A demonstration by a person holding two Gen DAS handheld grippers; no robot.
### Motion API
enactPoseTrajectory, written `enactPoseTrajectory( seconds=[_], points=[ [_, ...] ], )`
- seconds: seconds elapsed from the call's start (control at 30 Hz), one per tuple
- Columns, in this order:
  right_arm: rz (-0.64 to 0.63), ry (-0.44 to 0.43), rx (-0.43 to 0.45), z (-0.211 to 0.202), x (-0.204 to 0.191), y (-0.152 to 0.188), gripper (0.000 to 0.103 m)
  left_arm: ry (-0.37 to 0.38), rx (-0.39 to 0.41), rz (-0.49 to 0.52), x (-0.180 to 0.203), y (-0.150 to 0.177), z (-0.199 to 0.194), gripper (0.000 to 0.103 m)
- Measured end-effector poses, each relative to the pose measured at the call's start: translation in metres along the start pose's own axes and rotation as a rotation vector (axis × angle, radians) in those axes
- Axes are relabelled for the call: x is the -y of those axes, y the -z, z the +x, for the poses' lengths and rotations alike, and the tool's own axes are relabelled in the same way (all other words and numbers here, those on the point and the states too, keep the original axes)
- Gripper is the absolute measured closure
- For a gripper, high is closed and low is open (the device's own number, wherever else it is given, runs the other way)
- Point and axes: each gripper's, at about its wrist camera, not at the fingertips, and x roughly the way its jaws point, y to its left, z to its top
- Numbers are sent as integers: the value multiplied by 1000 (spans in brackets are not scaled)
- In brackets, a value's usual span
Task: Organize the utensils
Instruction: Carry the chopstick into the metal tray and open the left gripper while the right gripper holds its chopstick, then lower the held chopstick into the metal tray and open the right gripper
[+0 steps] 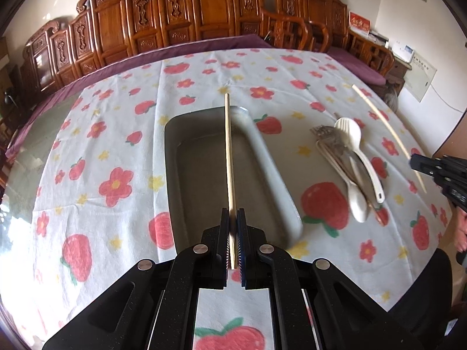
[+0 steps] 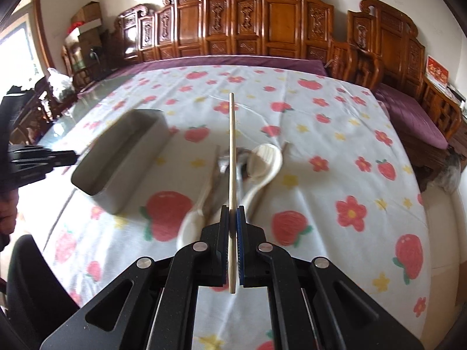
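A: L gripper (image 1: 233, 234): black jaws w/ blue ribbed pads, clamped tight on 1 chopstick (image 1: 229, 157). Thin, pale wood, straight, runs up past the tips.

B: Same on the R side. R gripper (image 2: 232, 232) clamped on a 2nd chopstick (image 2: 232, 151), butt end sticks out behind the pads. So 2 chopsticks, 1 per gripper, both lifted off the cloth.

A: Confirm. From L cam the other chopstick (image 1: 388, 135) shows far right, held in the other gripper (image 1: 423, 164).

B: What's below yr stick?

A: 1 tray (image 1: 175, 157), grey, long rectangle, rounded corners, smooth matte walls. My chopstick hangs over its inside, tip past the far rim. Can't tell if anything's in it; looks bare where seen.

B: In my view the tray (image 2: 96, 188) sits left of the pile, well apart from it. L gripper (image 2: 62, 156) just beside its left edge.

A: Utensil pile (image 1: 347, 157) right of tray, on the cloth. Count?

B: Blurry. 2 cream spoons sure: 1 w/ bowl facing up (image 2: 264, 160), glossy, ceramic-looking or plastic; 1 w/ bowl toward me (image 2: 191, 227). Metal pcs between, shiny, at least 1 spoon bowl (image 2: 240, 154). Exact nr: can't tell.

A: I see fork tines (image 1: 319, 131) too, metal, plus pale handles overlapping.

B: Base: 1 tablecloth (image 2: 321, 175), white, soft creased fabric, red strawberries, red flowers, yellow stars.

A: Beyond: carved wooden bench backs (image 1: 204, 8), reddish-brown, purple cushion (image 1: 359, 64).
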Motion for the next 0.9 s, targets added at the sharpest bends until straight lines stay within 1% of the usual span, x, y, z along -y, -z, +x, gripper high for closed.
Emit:
enactPoseTrajectory(
  seconds=[0.13, 0.23, 0.43, 0.57, 0.6, 0.73, 0.8, 0.9],
  points=[
    [-17, -30, 8, -3, -14, -4, 97, 1, -47, 13, -5, -3, 19, 99],
    [-27, -44, 10, -3, -20, -7, 97, 3, -67, 11, -7, -4, 27, 99],
    [-47, -66, 7, -2, -35, -13, 97, 12, -84, 7, -6, -5, 38, 99],
    [-58, -87, 5, 2, -47, -16, 97, 16, -81, -9, -7, -5, 38, 98],
    [-61, -91, 4, 3, -51, -17, 97, 18, -77, -14, -8, -5, 36, 96],
    [-72, -121, 1, 8, -68, -22, 97, 35, -30, -42, -15, -4, 19, 79],
    [-77, -140, 0, 11, -80, -26, 97, 38, -10, -57, -20, -3, 10, 77],
    [-91, -162, -5, 18, -99, -32, 97, 12, 20, -89, -32, -1, -6, 75]
  ],
)
